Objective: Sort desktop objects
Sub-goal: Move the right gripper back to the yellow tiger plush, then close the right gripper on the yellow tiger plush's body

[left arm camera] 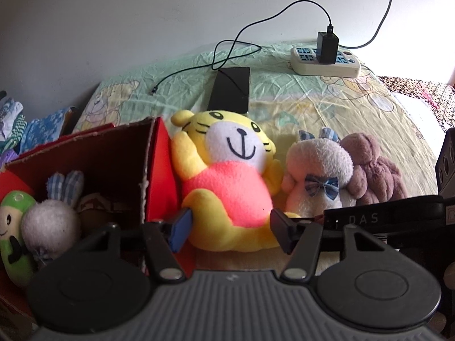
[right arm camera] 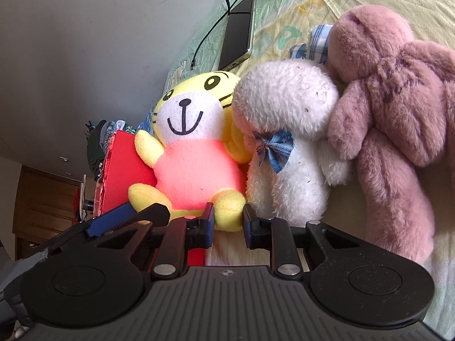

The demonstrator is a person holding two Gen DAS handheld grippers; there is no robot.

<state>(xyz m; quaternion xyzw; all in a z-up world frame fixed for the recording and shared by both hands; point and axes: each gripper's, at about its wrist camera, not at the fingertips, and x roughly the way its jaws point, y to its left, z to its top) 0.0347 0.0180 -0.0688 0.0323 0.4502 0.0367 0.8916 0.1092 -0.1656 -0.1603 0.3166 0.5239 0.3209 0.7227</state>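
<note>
A yellow tiger plush (left arm camera: 227,176) in a pink shirt sits leaning against the outer wall of a red cardboard box (left arm camera: 159,153). My left gripper (left arm camera: 231,230) is open, its blue pad and black finger on either side of the plush's lower body. My right gripper (right arm camera: 227,223) is closed to a narrow gap on the tiger plush's (right arm camera: 193,153) yellow foot. Beside the tiger stand a white plush with a blue bow (right arm camera: 284,142) and a mauve furry plush (right arm camera: 398,99). Inside the box lie a green plush (left arm camera: 14,218) and a white rabbit plush (left arm camera: 51,224).
A dark phone (left arm camera: 230,88) lies on the pale green printed sheet (left arm camera: 312,108) behind the toys, with a black cable (left arm camera: 227,54) looping to a charger in a white power strip (left arm camera: 324,62). Folded cloths (left arm camera: 34,130) are piled at far left. A wall rises behind.
</note>
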